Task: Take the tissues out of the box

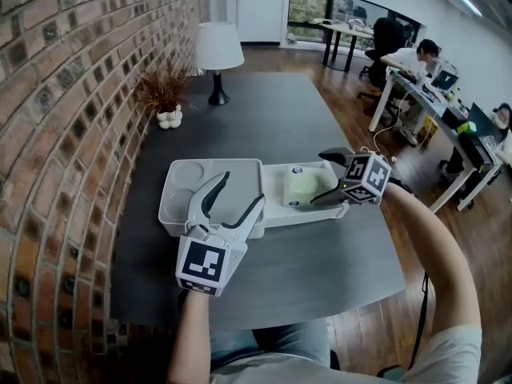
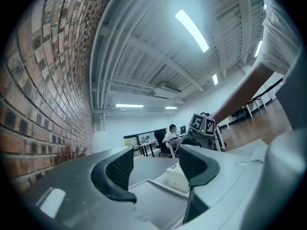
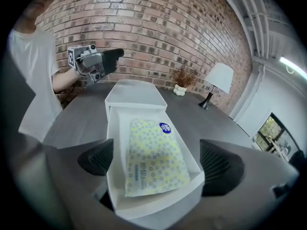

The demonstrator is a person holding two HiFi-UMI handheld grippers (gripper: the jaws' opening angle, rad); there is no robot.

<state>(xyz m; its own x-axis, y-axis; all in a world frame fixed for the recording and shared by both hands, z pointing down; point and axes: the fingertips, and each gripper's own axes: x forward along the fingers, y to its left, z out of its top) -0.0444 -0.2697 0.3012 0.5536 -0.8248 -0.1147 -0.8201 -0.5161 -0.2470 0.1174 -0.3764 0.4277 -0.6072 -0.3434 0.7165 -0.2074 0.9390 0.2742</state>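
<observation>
A white box (image 1: pixel 210 184) lies on the grey table, its drawer (image 1: pixel 276 217) pulled out to the right. In the drawer lies a yellow dotted tissue pack (image 1: pixel 308 187) with a blue sticker, seen close up as the tissue pack (image 3: pixel 152 159) in the right gripper view. My right gripper (image 1: pixel 325 177) is open at the drawer's right end; there the right gripper (image 3: pixel 158 162) has one jaw on each side of the drawer (image 3: pixel 115 128), not touching the pack. My left gripper (image 1: pixel 240 189) hovers open and empty above the box (image 2: pixel 158 198).
A brick wall (image 1: pixel 64 126) runs along the table's left side. A white lamp (image 1: pixel 218 50) and a dried plant in a small pot (image 1: pixel 166 96) stand at the far end. Office desks (image 1: pixel 424 94) with seated people are at the right, beyond the table edge.
</observation>
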